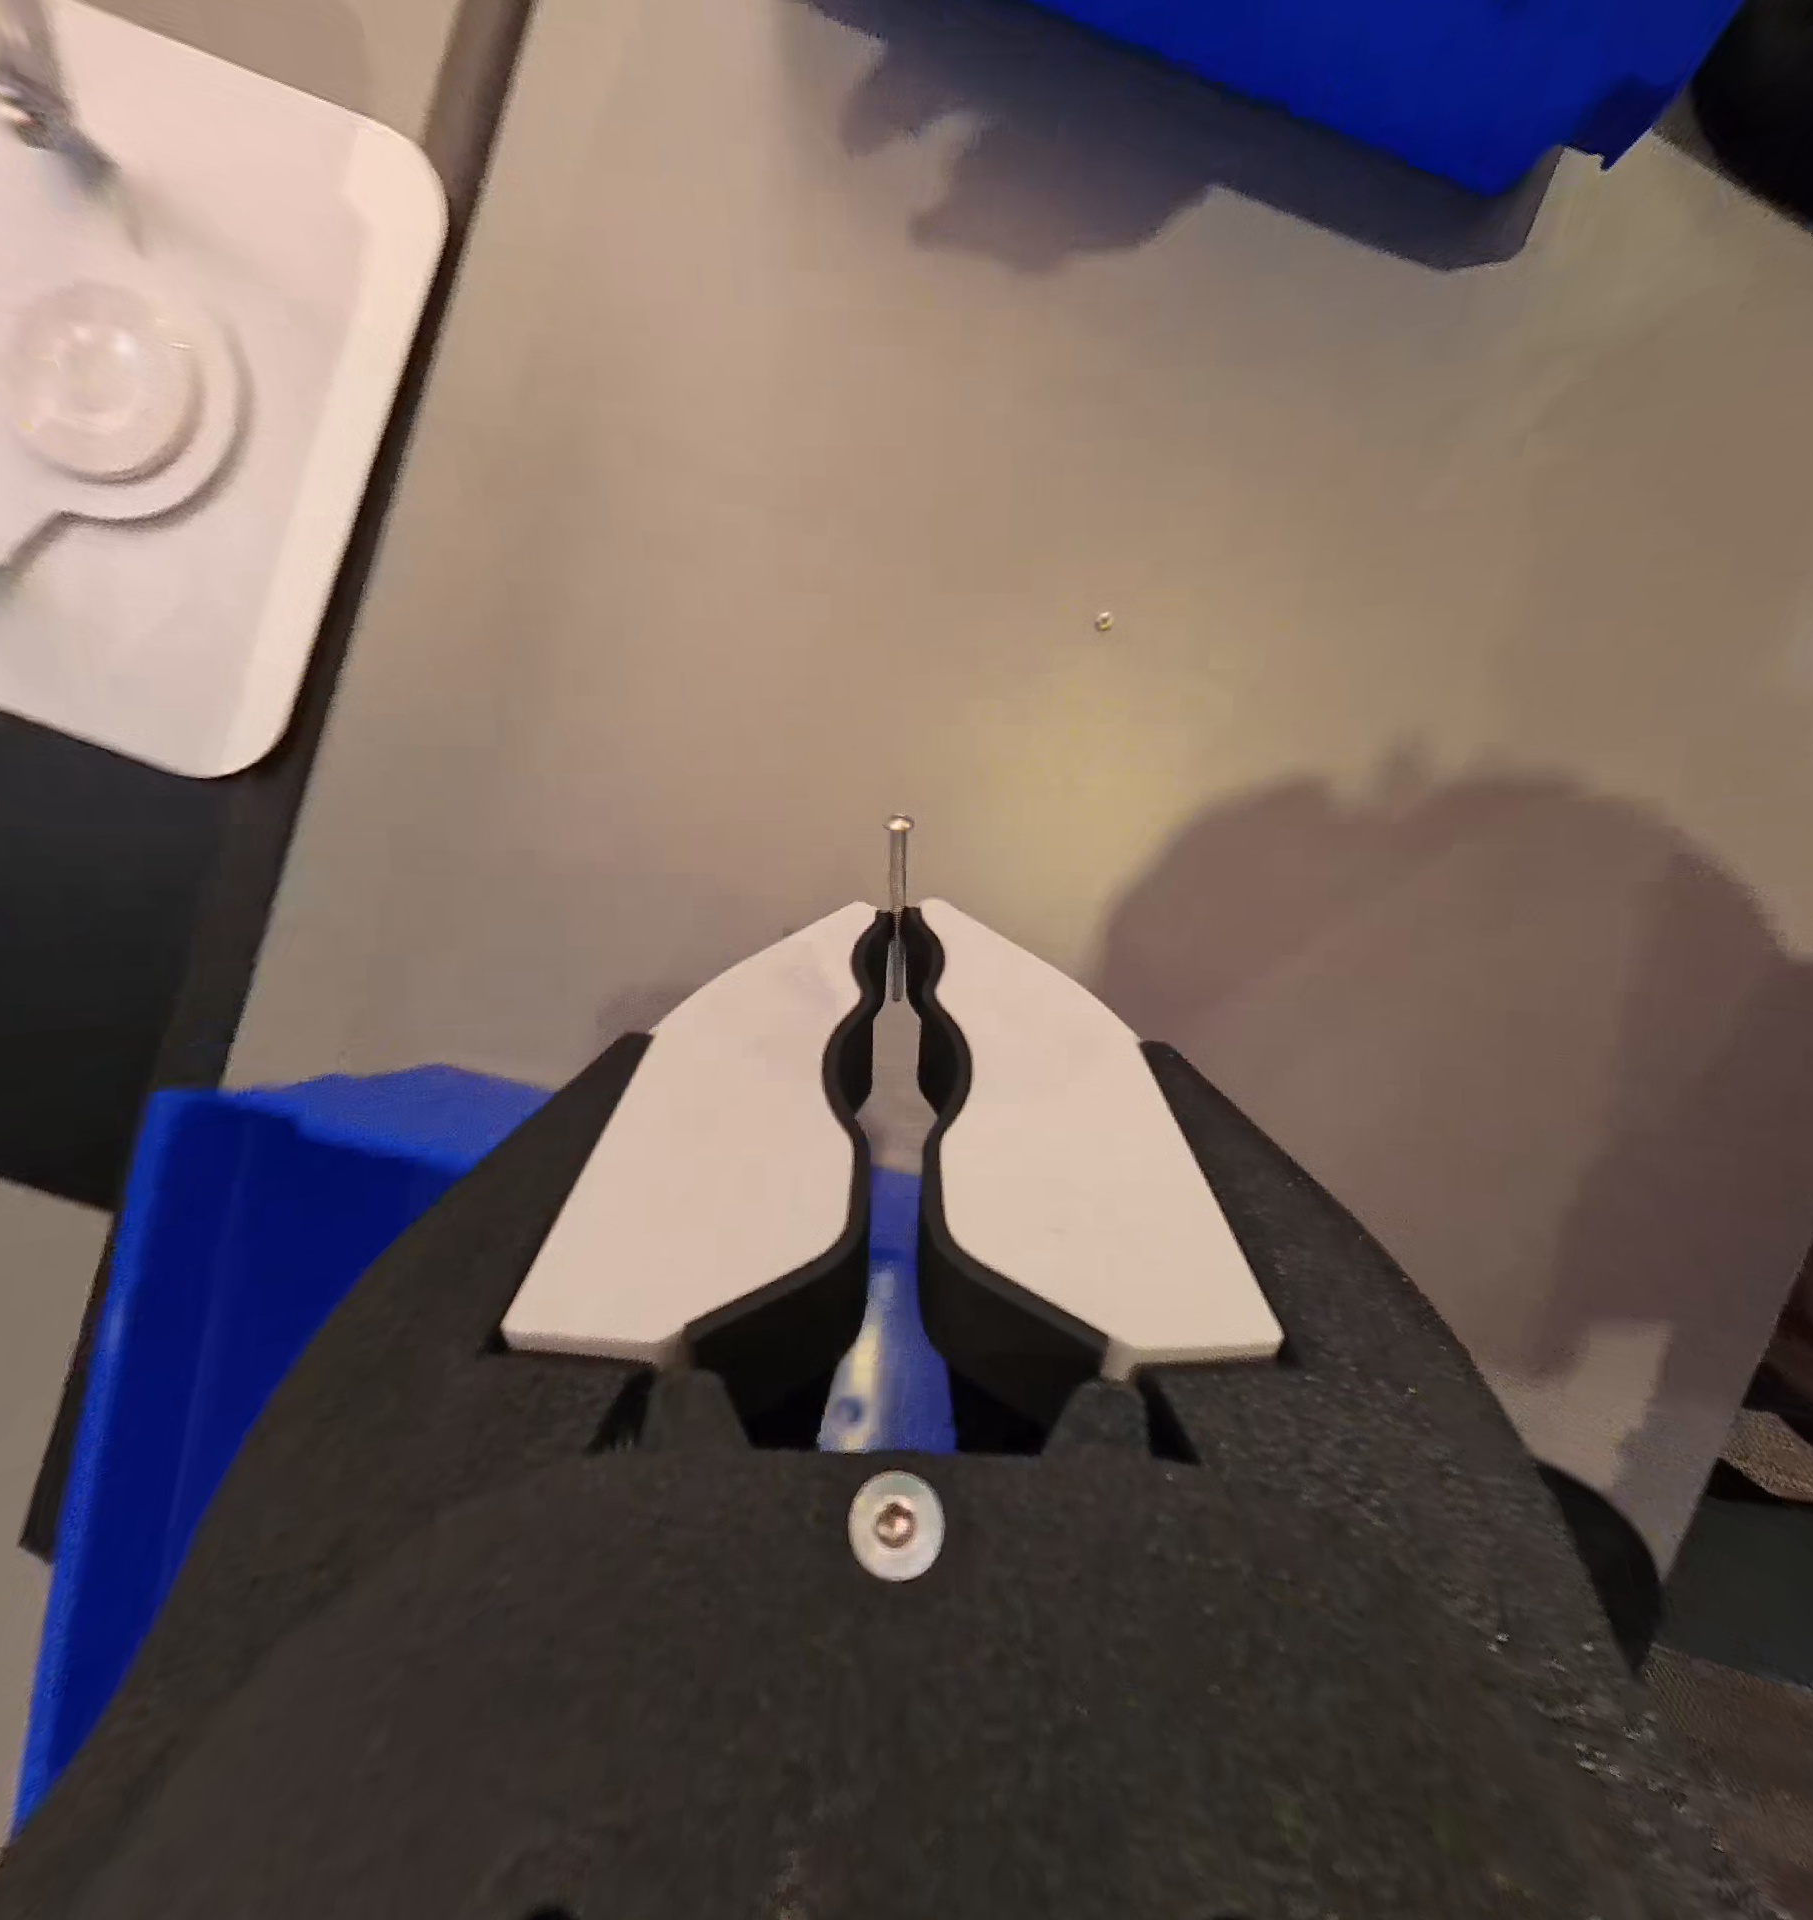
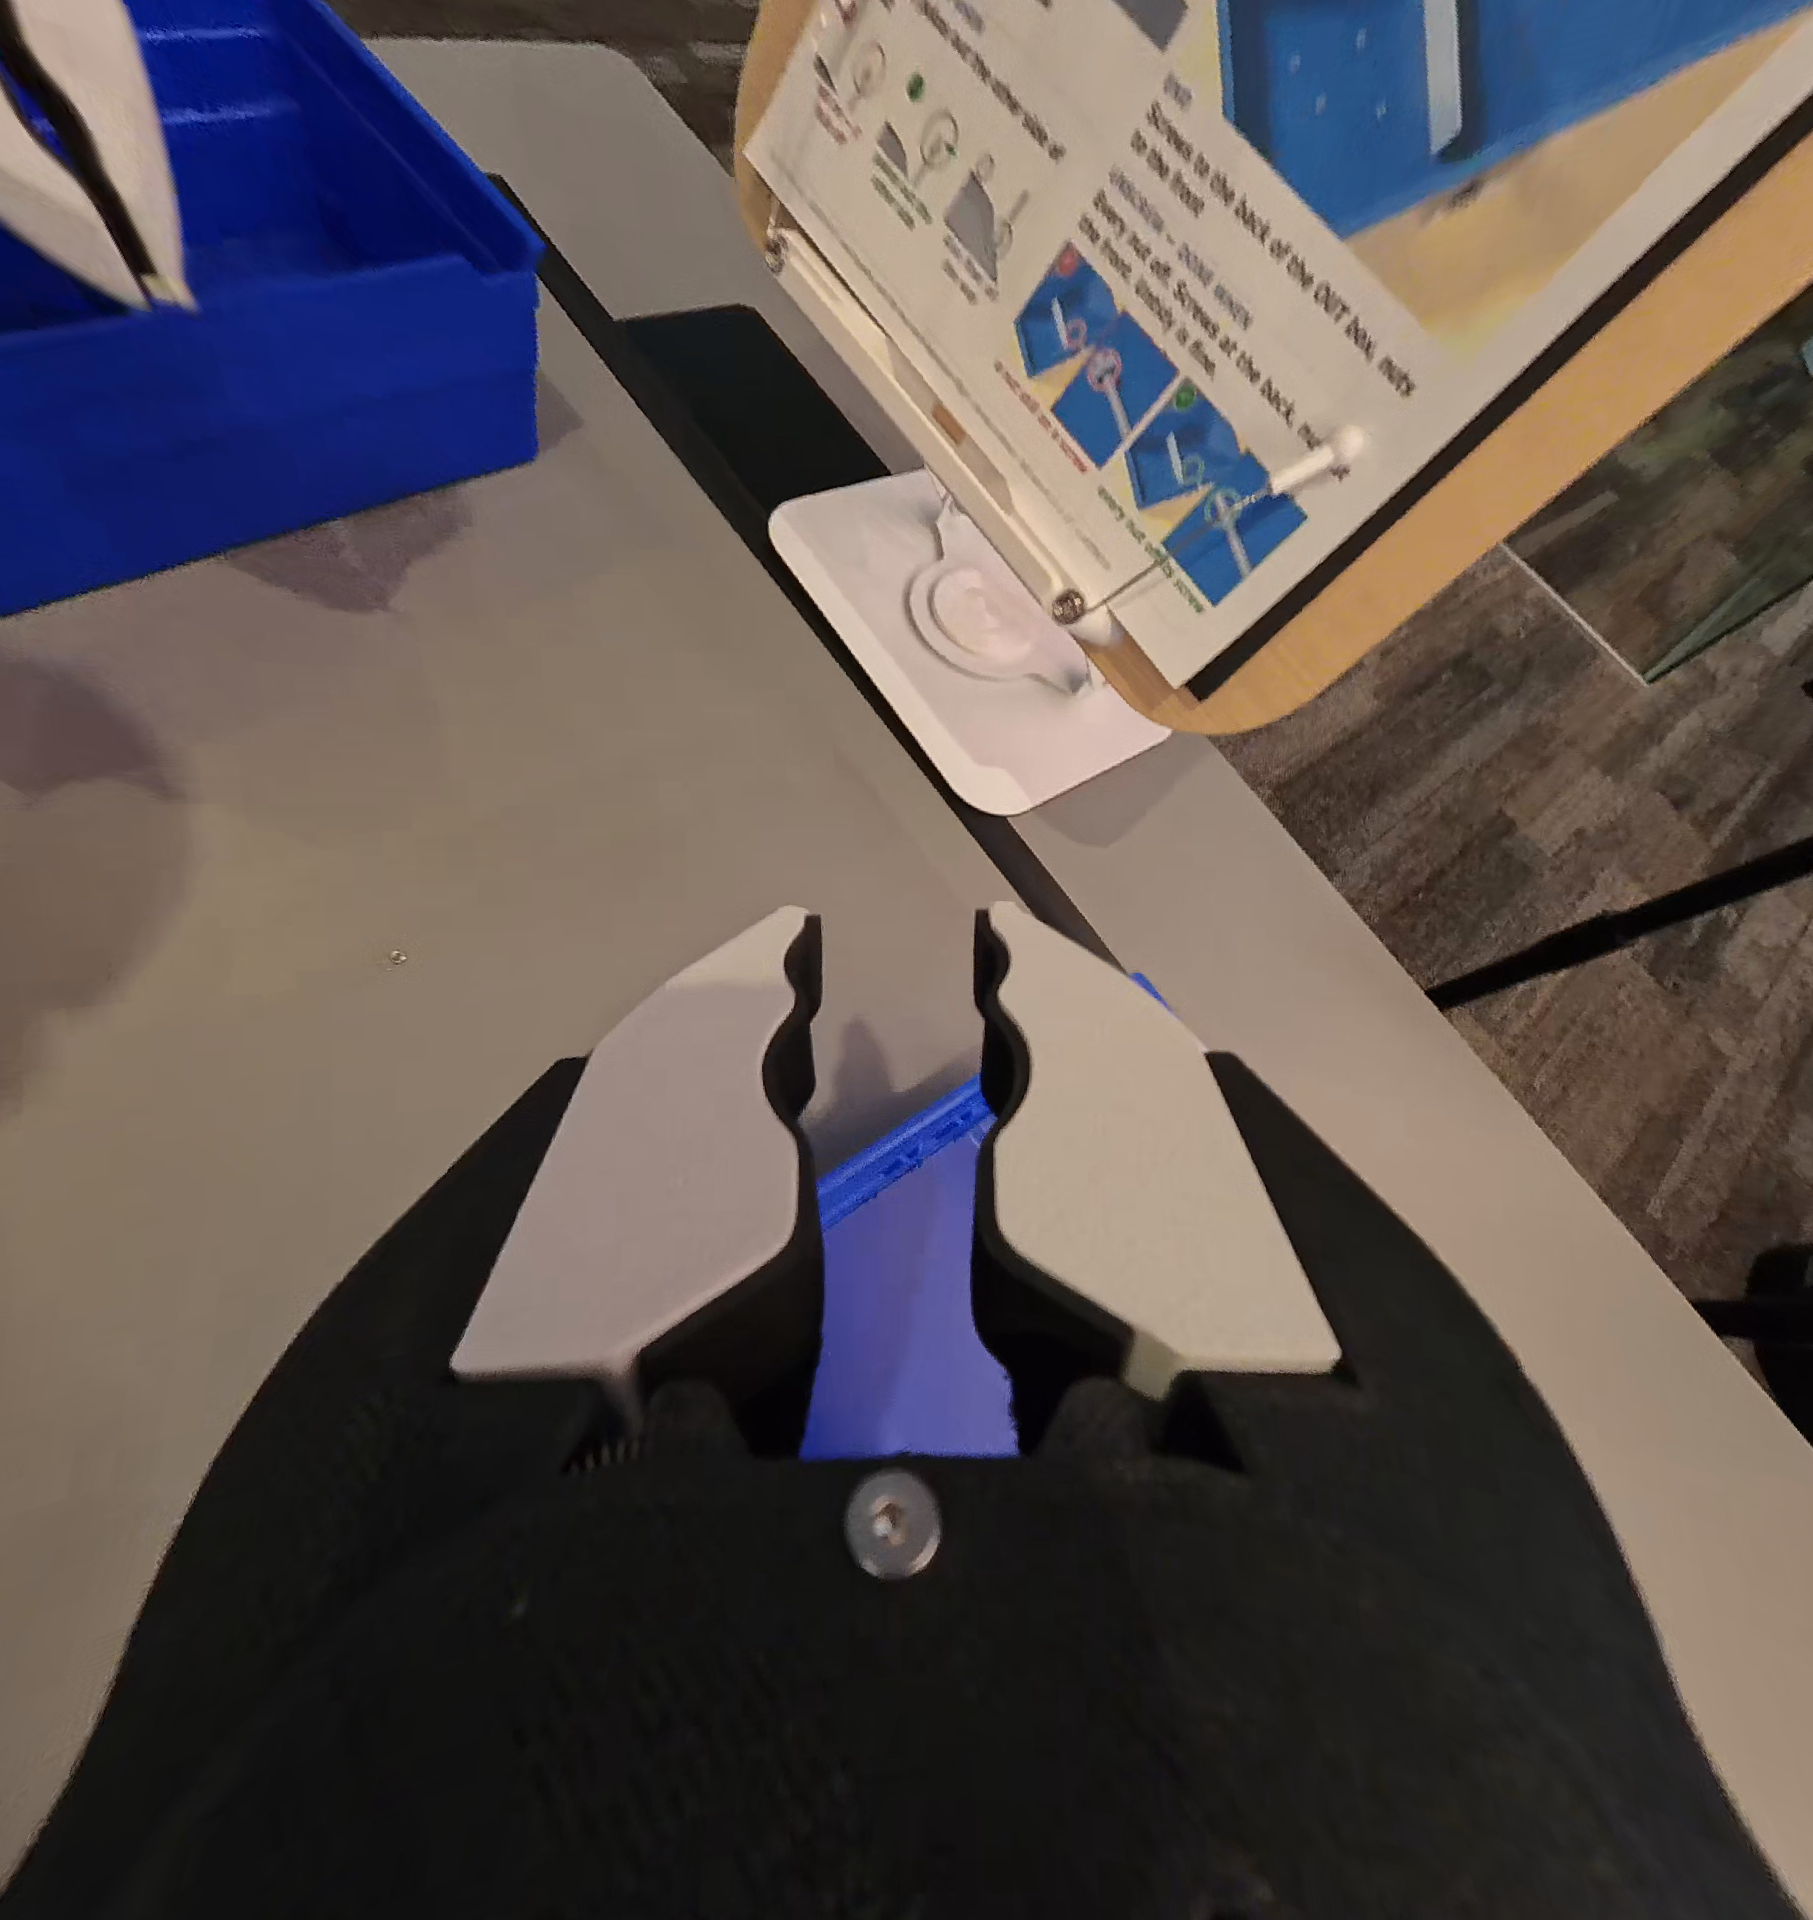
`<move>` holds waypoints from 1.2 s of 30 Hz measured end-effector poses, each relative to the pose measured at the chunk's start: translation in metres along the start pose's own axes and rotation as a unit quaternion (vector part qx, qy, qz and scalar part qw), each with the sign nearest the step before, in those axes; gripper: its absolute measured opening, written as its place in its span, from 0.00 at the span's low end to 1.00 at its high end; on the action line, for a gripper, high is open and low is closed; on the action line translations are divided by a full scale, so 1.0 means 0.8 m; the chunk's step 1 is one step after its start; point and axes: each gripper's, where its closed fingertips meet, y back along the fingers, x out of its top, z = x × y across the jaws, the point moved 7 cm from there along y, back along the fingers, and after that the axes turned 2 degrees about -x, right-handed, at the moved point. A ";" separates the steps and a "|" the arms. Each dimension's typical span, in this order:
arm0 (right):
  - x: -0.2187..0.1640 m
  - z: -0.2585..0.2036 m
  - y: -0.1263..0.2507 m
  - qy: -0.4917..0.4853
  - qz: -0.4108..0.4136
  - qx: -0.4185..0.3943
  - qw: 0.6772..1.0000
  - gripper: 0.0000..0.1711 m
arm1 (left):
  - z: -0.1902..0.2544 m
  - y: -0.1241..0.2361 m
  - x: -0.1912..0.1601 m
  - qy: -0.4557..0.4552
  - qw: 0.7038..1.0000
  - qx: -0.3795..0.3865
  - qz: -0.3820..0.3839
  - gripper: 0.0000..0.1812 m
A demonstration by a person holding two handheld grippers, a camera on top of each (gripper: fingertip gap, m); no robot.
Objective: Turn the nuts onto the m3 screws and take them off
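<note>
Left gripper [image 1: 897, 914] was pinched shut on an m3 screw [image 1: 896, 868], tips clamping the threaded end. The head stuck out past the tips, long axis running straight along the fingers and pointing away from the camera. My read: held by the tail so the shank was steady, though the nut would then have to go on from the clamped end, so a regrip looked likely.

Right gripper [image 2: 895, 935] was spread, holding nothing, hovering above the grey table [image 2: 466, 779], probably free to fetch the nut.

A loose nut [image 1: 1102, 621] lay flat on the table, far-right of the screw and well apart from it; in the right wrist view it sat left of the fingers [image 2: 397, 956].

Blue bin [image 2: 258, 364] was far-left; a white stand base [image 2: 881, 665] far-right at the table edge.
</note>
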 end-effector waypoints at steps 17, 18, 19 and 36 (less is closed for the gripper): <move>0.026 -0.023 0.073 0.033 0.073 0.023 0.997 0.17 | 0.037 -0.178 0.020 0.130 0.986 -0.017 -0.107 0.01; 0.026 -0.023 0.076 0.032 0.078 0.026 0.996 0.17 | 0.039 -0.183 0.019 0.128 0.985 -0.024 -0.111 0.01; 0.026 -0.023 0.078 0.031 0.081 0.030 0.996 0.17 | 0.039 -0.188 0.016 0.128 0.985 -0.023 -0.116 0.01; 0.025 -0.030 0.069 0.039 0.072 0.052 0.995 0.17 | 0.051 -0.199 0.005 0.100 0.986 -0.042 -0.126 0.10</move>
